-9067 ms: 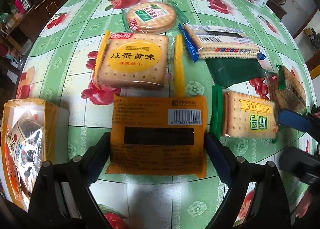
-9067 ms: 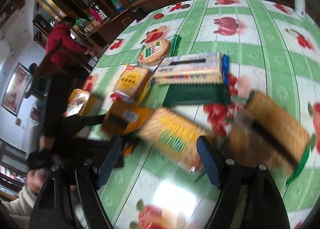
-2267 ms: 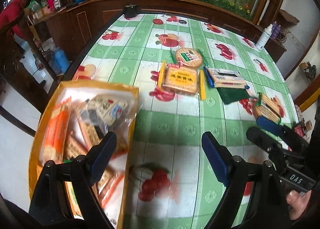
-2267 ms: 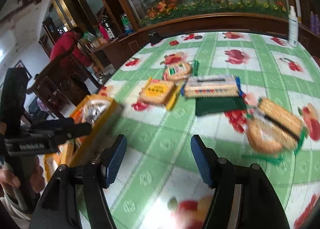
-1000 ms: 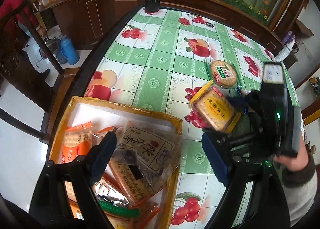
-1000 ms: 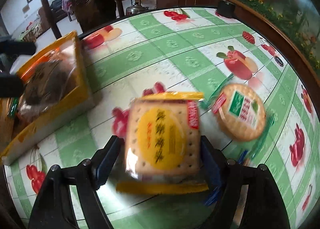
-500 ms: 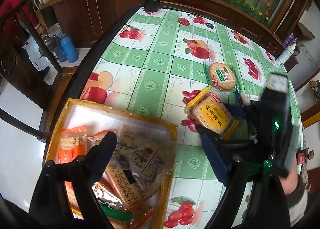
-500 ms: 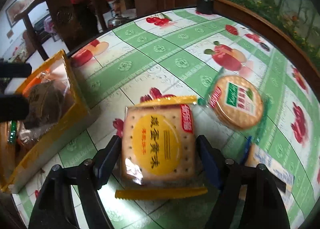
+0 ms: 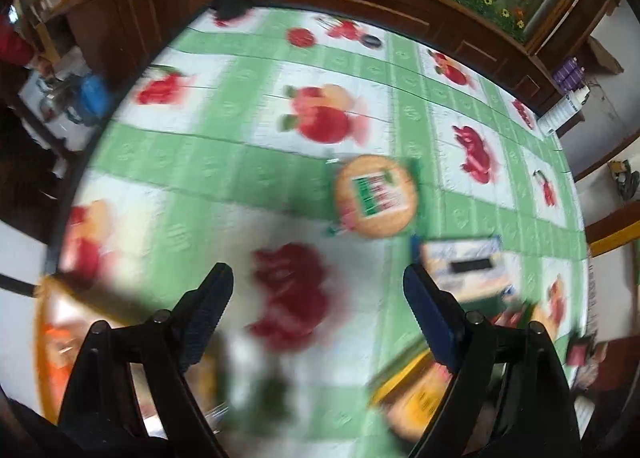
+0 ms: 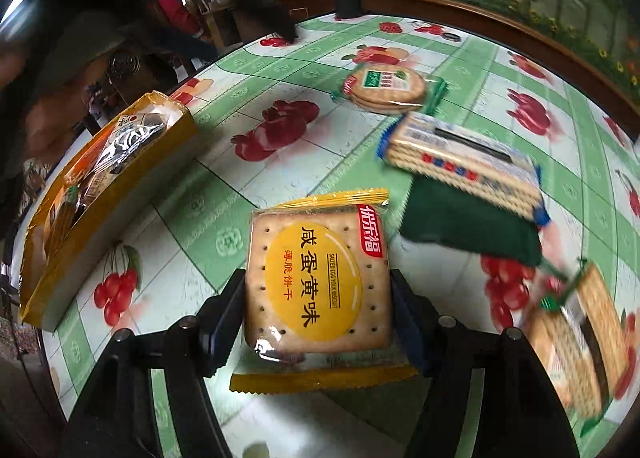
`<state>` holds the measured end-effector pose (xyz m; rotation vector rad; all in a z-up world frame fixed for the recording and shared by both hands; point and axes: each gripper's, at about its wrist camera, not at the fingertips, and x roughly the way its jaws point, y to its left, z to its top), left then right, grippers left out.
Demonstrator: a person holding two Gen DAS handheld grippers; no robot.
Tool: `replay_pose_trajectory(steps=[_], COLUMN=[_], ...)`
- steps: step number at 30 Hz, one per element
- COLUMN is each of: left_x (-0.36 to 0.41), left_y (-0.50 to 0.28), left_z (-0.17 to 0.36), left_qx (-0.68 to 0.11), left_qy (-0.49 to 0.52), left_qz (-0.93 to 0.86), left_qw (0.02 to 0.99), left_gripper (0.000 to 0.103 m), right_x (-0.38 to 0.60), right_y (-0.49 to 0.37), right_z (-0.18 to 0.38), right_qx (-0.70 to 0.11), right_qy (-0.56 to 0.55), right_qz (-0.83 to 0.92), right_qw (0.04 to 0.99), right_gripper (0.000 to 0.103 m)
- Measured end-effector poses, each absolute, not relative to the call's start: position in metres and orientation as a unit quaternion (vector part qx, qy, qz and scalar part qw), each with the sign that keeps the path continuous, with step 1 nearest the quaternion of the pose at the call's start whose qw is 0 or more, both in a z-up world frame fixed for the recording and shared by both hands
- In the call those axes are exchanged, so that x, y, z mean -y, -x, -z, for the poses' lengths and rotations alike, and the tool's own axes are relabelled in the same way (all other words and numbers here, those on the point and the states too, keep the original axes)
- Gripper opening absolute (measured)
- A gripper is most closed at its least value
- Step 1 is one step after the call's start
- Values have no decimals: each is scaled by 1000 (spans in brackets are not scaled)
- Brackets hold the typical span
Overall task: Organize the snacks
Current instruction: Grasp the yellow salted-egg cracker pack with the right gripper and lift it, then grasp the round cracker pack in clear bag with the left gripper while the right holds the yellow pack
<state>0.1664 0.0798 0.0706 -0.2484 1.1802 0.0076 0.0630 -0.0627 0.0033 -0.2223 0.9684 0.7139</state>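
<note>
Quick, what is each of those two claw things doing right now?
Left gripper: open, nothing between its fingers.
Right gripper: its jaws have just been closing and now clamp the yellow biscuit pack by its sides.

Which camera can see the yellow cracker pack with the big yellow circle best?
The right wrist view: the yellow cracker pack sits sharp and whole between the right gripper fingers. The left wrist view shows only a blurry yellow corner at its bottom edge.
</note>
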Motion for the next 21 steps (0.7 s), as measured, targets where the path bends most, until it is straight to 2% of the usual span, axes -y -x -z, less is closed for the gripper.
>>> replay_pose_trajectory(steps=[8,21], left_x=[-35,-20], left_y=[-234,-251], left_z=[-32,-16], left_qx=[-578,-567], left_qy=[106,97], left_qz=[15,7], left_qw=[809,818], left_gripper=[87,87], right_x=[69,77], right_y=[-61,-65], right_z=[-2,-1], right_qx=[-448,-445], right_qy=[86,61], right_qz=[-339,-355], right_qw=[823,820], right_gripper=[68,68])
